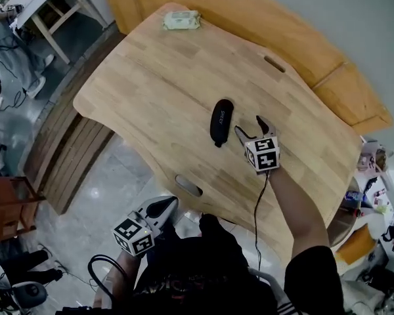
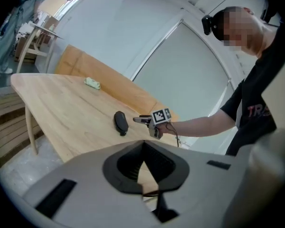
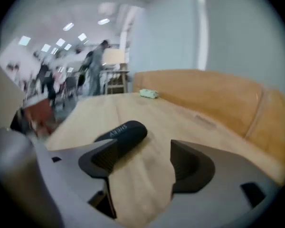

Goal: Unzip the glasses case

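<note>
Pale wooden tabletop (image 1: 151,84), black glasses case (image 1: 221,121) near middle. Right hand-held gripper (image 1: 249,126) spread, empty, just beside case; left hand-held gripper (image 1: 161,207) pressed together, off tabletop edge. Risk: unpinned case likely slides when tugged.

The glasses case (image 1: 221,121) is black, the table (image 1: 151,77) tan.

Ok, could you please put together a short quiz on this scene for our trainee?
1. True or false: the right gripper is clamped on the glasses case.
2. Which gripper is shut? A the left gripper; B the right gripper; C both.
3. What else lies on the table besides the case?
Key: 1 false, its jaws stand open beside the case with nothing between them; 2 A; 3 a pale green packet near the far edge.
</note>
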`<action>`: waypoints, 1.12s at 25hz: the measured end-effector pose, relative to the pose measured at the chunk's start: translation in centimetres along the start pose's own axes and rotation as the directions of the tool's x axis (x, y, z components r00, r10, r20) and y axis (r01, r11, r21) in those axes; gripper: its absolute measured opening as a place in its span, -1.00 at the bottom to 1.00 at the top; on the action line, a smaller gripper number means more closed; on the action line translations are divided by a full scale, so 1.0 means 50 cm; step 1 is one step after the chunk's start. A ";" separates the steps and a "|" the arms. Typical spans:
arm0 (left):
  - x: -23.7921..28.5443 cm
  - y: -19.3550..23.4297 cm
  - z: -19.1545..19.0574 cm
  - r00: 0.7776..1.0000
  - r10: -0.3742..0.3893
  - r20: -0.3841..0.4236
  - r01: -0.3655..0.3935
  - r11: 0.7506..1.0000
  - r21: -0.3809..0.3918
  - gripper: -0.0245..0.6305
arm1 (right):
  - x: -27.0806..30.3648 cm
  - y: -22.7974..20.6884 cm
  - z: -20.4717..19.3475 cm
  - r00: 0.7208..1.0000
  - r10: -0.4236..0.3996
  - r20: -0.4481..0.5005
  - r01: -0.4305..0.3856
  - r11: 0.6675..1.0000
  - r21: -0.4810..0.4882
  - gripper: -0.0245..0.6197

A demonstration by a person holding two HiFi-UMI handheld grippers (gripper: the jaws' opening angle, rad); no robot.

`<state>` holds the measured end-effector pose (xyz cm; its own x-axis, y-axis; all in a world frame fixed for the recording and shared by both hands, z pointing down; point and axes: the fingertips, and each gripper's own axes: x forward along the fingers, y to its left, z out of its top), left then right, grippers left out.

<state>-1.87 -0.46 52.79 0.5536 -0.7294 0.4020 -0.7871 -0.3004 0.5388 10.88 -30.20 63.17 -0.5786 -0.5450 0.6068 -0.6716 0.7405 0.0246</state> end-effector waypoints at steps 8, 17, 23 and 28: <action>-0.053 0.022 -0.019 0.998 -0.052 -0.036 0.052 0.999 0.004 -0.89 | 0.047 0.144 -0.027 0.985 -0.003 -0.171 0.080 0.893 0.444 0.35; -0.120 0.053 -0.045 1.000 0.005 -0.017 -0.006 0.999 -0.039 -0.89 | 0.087 0.112 -0.065 0.949 -0.115 -0.294 0.165 0.974 0.153 0.00; -0.136 0.055 -0.055 1.000 0.029 -0.005 -0.029 0.998 -0.060 -0.89 | 0.081 0.155 -0.057 0.943 0.219 -0.252 -0.225 0.974 0.002 -0.01; -0.126 0.044 -0.060 0.999 0.038 -0.008 -0.038 0.997 -0.064 -0.89 | 0.071 0.161 -0.059 0.855 0.390 -0.341 -0.460 0.875 -0.152 -0.01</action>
<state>-6.25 5.31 53.67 0.5257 -0.7352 0.4280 -0.7887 -0.2327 0.5690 4.76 -25.01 67.89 -0.5992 -0.0432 0.7995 -0.2514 0.9582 -0.1365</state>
